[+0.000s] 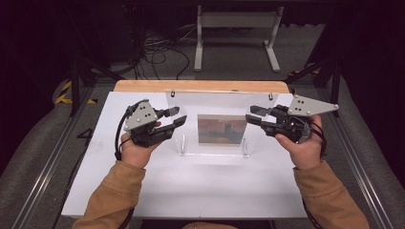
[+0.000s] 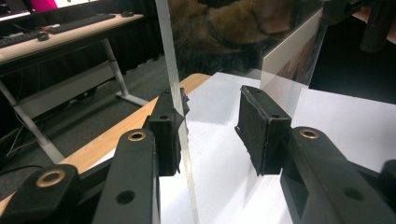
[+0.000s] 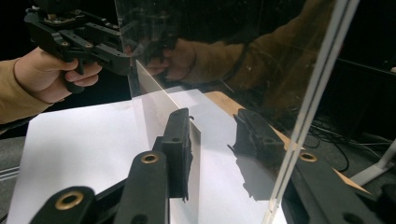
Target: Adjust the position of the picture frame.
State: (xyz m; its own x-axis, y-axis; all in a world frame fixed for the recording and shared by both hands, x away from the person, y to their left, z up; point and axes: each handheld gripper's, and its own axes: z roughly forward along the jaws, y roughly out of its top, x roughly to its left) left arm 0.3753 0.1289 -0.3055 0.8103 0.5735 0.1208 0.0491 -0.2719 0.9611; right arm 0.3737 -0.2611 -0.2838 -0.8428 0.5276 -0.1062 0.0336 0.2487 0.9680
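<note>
Left hand-held gripper (image 1: 175, 116): jaws apart, set astride the clear stand's (image 1: 217, 102) 9 o'clock edge.
Right hand-held gripper (image 1: 254, 114): jaws apart, astride the 3 o'clock edge.
Clear stand: upright, mid-surface (image 1: 143, 191), picture (image 1: 222, 130) inside.

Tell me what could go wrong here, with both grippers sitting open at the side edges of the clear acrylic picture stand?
1. The left gripper straddles the clear acrylic picture stand with open jaws; one pad touches the edge, the other stands off, so closing could shove the panel sideways.
2. The right gripper also straddles an edge; uneven closing may twist the stand.
3. The printed picture might slip out if the stand tilts.
</note>
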